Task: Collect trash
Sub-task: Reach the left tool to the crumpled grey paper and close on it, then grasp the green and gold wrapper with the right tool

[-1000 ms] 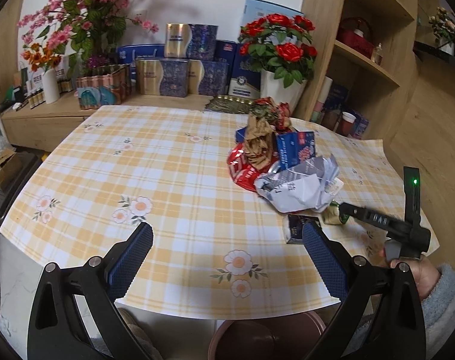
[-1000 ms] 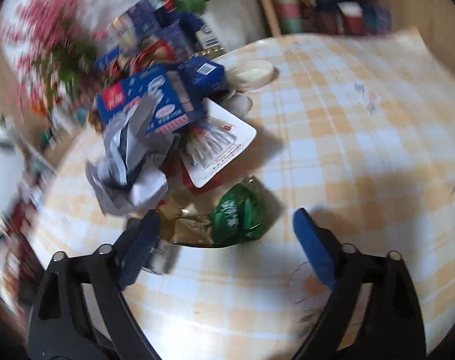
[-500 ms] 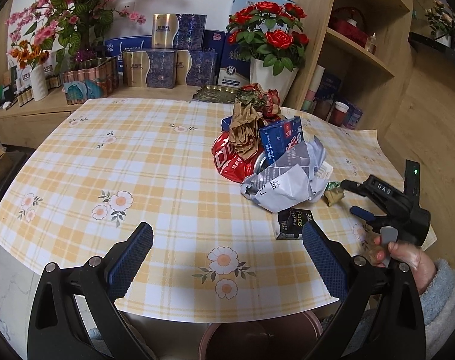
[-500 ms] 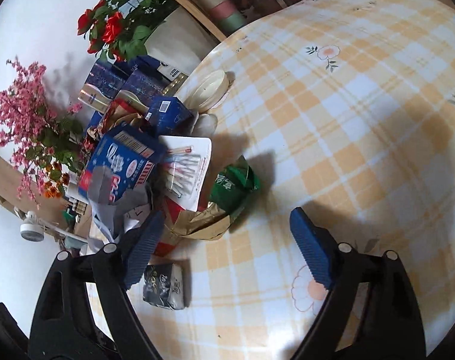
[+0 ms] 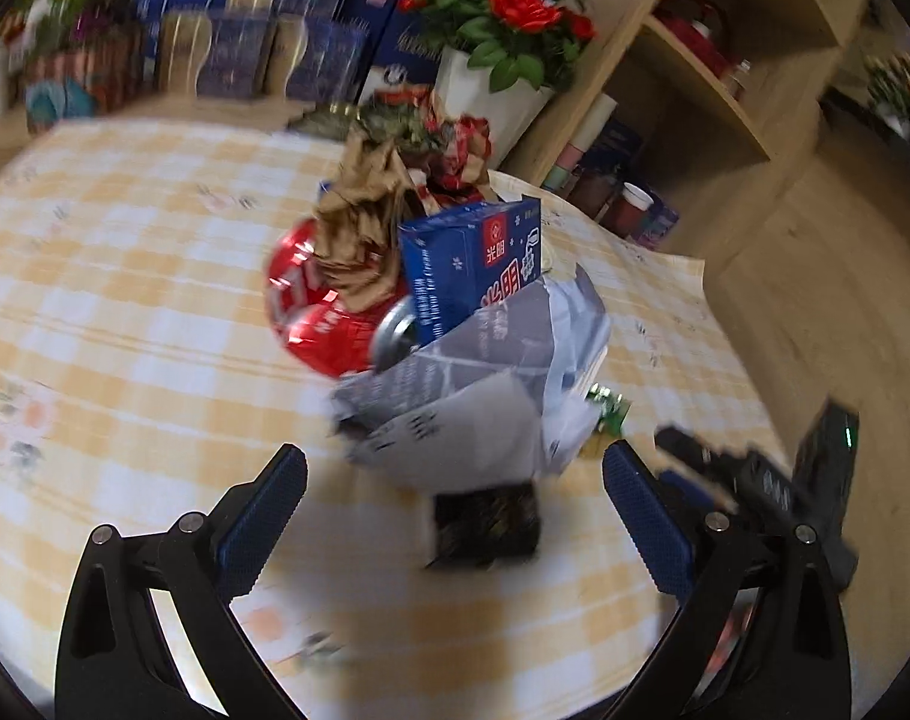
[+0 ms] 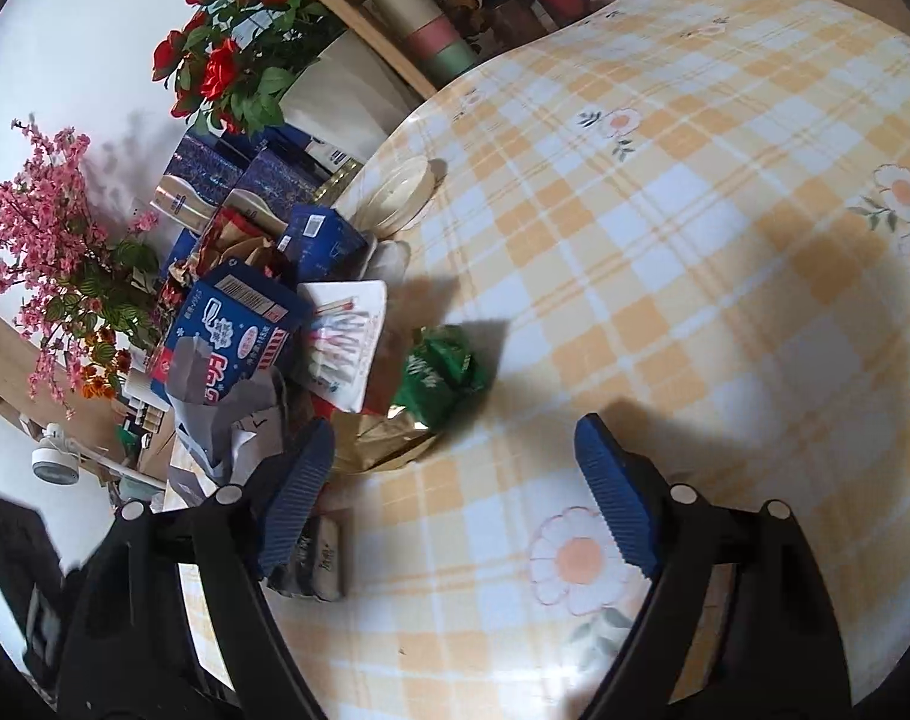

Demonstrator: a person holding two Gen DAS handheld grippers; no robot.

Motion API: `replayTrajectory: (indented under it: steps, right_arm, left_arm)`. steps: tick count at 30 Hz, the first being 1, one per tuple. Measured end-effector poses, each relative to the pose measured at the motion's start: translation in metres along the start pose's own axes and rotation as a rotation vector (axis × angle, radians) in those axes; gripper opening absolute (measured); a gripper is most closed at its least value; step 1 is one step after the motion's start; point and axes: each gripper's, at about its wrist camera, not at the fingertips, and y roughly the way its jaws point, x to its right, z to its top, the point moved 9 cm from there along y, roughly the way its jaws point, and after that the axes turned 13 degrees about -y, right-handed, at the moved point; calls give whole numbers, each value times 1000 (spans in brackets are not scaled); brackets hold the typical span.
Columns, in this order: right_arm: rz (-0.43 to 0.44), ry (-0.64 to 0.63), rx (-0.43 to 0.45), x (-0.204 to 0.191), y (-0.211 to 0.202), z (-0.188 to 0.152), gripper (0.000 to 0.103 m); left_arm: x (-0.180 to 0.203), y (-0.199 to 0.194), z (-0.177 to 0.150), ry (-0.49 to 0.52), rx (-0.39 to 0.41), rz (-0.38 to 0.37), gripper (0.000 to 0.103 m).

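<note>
A checked desk (image 5: 125,276) carries a trash heap (image 5: 455,324) at its middle; the heap's blue carton (image 5: 472,264) stands tilted, long side slanting upward to the right. The left tongs (image 5: 455,510), apart and empty, now sit closer, framing a small dark packet (image 5: 484,519). The right tongs (image 6: 455,492), just narrowing, stay apart and empty.

both grippers share one build. the left gripper (image 5: 455,510) has two black arms, each cut with a long slot and fixed with round silver screws, ending in blue ribbed pads (image 5: 263,519). the right gripper (image 6: 455,492) looks the same: black slotted arms, silver screws, blue ribbed pads (image 6: 616,495). seen from the left wrist, its black body carries a small green light and pale lettering, blurred.
</note>
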Motion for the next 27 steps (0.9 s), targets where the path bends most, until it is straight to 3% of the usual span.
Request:
replayTrajectory:
  steps: [6,7,8,9,12,15,19,22,25,27]
  right_arm:
    - [-17,-51,9,4,-4,5,80]
    - [-10,-53,5,4,-1,5,78]
    - [-5,-54,1,3,2,6,72]
    - [-1,-58,-3,2,5,8,67]
    - [3,-55,-17,-2,18,13,64]
    - [-3,-48,-43,-8,32,16,64]
    - [-89,-115,-67,-16,46,17,62]
    - [-142,-178,-91,-20,50,14,42]
    - [-148,-227,-98,-25,47,11,34]
    - [-144,-244,-93,-28,39,9,17]
  left_arm:
    - [-19,35,0,-242,-65,7,96]
    - [-21,38,-1,-279,-76,-9,92]
    - [-23,39,-2,-296,-83,-21,79]
    - [-23,38,-3,-303,-86,-31,77]
    - [-21,29,-4,-238,-60,-19,42]
    - [-25,23,-9,-228,-72,-37,32]
    - [-29,17,-13,-216,-56,-44,28]
    - [-27,7,-14,-184,-32,-52,25]
    - [-27,-7,-13,-144,-1,-53,24]
    - [-27,-16,-11,-123,15,-55,24]
